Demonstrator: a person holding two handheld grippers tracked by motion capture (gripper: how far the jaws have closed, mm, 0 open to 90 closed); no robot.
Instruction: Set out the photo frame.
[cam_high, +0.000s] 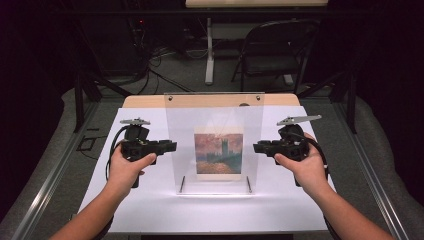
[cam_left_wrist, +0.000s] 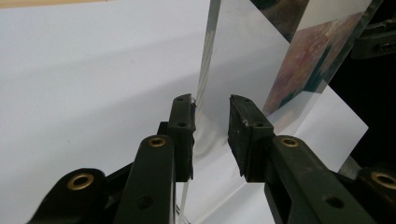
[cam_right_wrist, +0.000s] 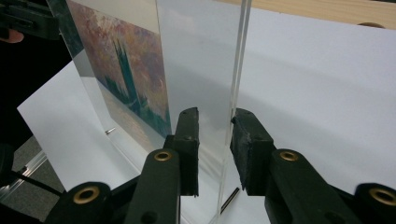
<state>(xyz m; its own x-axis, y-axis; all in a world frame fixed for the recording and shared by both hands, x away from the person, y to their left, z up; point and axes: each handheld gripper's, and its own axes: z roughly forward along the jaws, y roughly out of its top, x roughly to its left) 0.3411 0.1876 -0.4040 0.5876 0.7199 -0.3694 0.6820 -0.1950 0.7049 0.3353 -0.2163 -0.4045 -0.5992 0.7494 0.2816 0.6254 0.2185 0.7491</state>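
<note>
A clear acrylic picture stand (cam_high: 215, 110) stands upright at the middle of the white sheet (cam_high: 150, 200), holding a painted print (cam_high: 218, 153) of a tower under a reddish sky. My left gripper (cam_high: 171, 146) is at its left edge and my right gripper (cam_high: 257, 147) at its right edge, each held level. In the left gripper view the open jaws (cam_left_wrist: 212, 100) straddle the panel's edge (cam_left_wrist: 201, 84), which runs close to the left pad. In the right gripper view the open jaws (cam_right_wrist: 215, 114) straddle the other edge (cam_right_wrist: 237, 79), close to the right pad. The print (cam_right_wrist: 126, 70) shows through the panel.
Two short metal feet (cam_high: 182, 184) prop the stand at its base. The white sheet covers a wooden tabletop (cam_high: 145, 101). Beyond the table stand a folding chair (cam_high: 275, 50) and a white table leg (cam_high: 209, 50), with cables on the floor.
</note>
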